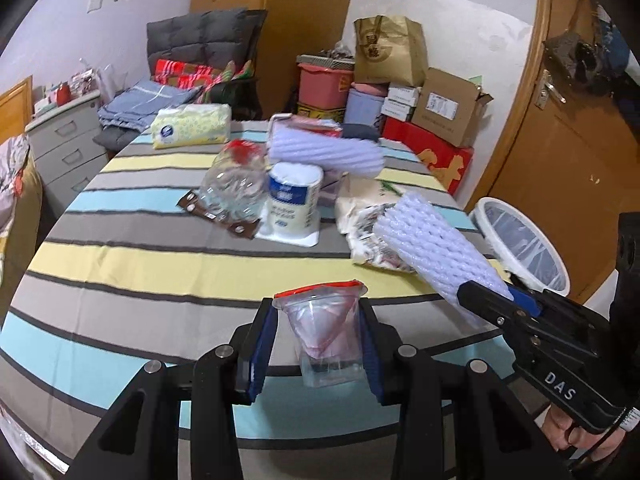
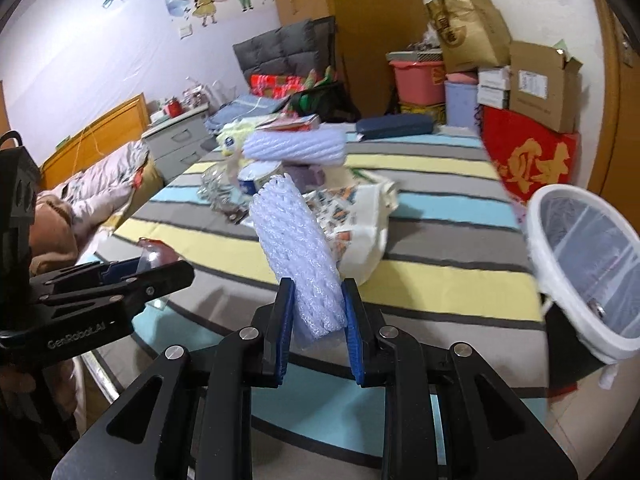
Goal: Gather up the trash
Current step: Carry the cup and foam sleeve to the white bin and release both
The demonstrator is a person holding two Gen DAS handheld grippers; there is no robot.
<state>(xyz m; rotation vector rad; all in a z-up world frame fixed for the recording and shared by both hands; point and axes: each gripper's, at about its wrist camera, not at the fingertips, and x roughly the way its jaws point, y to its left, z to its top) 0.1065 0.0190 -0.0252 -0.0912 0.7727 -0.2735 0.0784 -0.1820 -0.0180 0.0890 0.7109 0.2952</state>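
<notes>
1. Over the near edge of the striped tablecloth [image 1: 120,280], the left gripper [image 1: 320,336] is clamping a clear plastic cup with a red-edged film lid [image 1: 324,320].
2. Just right, the right gripper [image 2: 316,320] is squeezing a white foam net sleeve [image 2: 296,248], near the white-rimmed mesh bin [image 2: 580,264].

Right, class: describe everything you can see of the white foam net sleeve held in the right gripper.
The foam net sleeve is a white, tube-shaped mesh of soft-looking foam with a diamond lattice. It looks squashed flat at its lower end, where the right gripper pinches it between blue pads. It sticks up and forward, tilted, above the striped tablecloth, apparently touching nothing else. The white-lined bin stands to its right.
</notes>
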